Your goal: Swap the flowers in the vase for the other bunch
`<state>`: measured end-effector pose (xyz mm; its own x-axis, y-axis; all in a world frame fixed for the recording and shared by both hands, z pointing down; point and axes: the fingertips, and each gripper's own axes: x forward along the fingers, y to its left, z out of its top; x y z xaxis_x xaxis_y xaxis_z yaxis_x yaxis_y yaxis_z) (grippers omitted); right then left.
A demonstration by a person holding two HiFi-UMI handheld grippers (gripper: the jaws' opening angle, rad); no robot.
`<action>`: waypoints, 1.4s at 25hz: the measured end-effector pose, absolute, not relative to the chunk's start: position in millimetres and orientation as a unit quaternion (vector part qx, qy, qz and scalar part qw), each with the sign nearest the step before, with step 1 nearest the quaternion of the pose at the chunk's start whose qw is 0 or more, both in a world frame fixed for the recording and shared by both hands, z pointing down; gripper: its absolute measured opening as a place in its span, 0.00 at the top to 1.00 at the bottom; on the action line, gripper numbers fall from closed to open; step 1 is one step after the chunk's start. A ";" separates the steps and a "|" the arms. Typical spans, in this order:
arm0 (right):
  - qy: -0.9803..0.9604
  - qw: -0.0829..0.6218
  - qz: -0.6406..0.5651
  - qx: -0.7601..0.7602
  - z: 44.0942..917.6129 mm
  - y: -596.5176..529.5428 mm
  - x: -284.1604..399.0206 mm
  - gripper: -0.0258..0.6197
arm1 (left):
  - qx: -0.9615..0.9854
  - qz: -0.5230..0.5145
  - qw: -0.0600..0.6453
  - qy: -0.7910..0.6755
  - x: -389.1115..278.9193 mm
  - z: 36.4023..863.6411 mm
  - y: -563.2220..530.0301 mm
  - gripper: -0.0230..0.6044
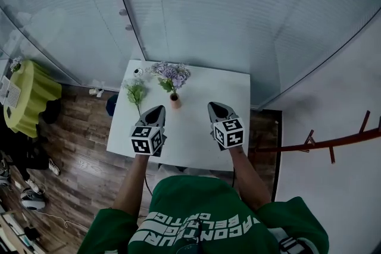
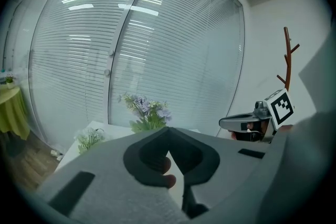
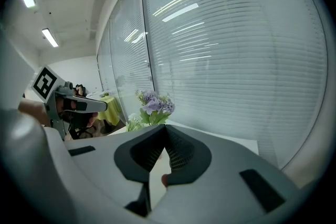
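A small terracotta vase point(image 1: 175, 100) stands on the white table point(image 1: 202, 134) and holds a purple bunch of flowers point(image 1: 171, 74). A pale green-and-white bunch point(image 1: 136, 91) lies on the table to the vase's left. My left gripper point(image 1: 158, 109) hovers near the front edge, just short of the vase, jaws shut and empty. My right gripper point(image 1: 214, 106) hangs to the vase's right, also shut with nothing in it. The left gripper view has the purple bunch point(image 2: 147, 113) and the pale bunch point(image 2: 89, 139) ahead. In the right gripper view the purple bunch point(image 3: 154, 106) stands ahead.
A small white object point(image 1: 137, 72) sits at the table's far left corner. Curved glass walls with blinds point(image 1: 196, 3) close in behind the table. A yellow-green draped table point(image 1: 30, 98) stands at left, a red-brown coat rack point(image 1: 333, 143) at right.
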<state>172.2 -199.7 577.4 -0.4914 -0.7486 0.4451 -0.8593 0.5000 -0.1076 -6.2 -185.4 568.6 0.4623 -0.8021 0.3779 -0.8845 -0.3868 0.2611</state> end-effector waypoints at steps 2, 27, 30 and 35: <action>-0.846 0.173 0.159 0.479 577.3 -195.4 171.4 0.94 | 0.829 0.094 0.216 -0.506 -8.0 568.7 -182.5 0.96; -0.817 0.170 0.168 0.524 573.5 -128.7 145.7 0.94 | 0.851 0.100 0.213 -0.469 -51.9 567.3 -137.4 0.96; -0.815 0.169 0.168 0.528 572.9 -124.6 146.8 0.94 | 0.854 0.100 0.211 -0.466 -52.2 565.2 -135.3 0.96; -0.812 0.168 0.169 0.533 570.6 -120.6 148.4 0.94 | 0.856 0.097 0.210 -0.462 -51.0 561.3 -133.9 0.96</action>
<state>148.4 -120.6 570.6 -0.3757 -0.8089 0.4522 -0.9222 0.3747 -0.0959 -51.0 -133.9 561.3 0.5546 -0.7502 0.3600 -0.8316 -0.4852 0.2701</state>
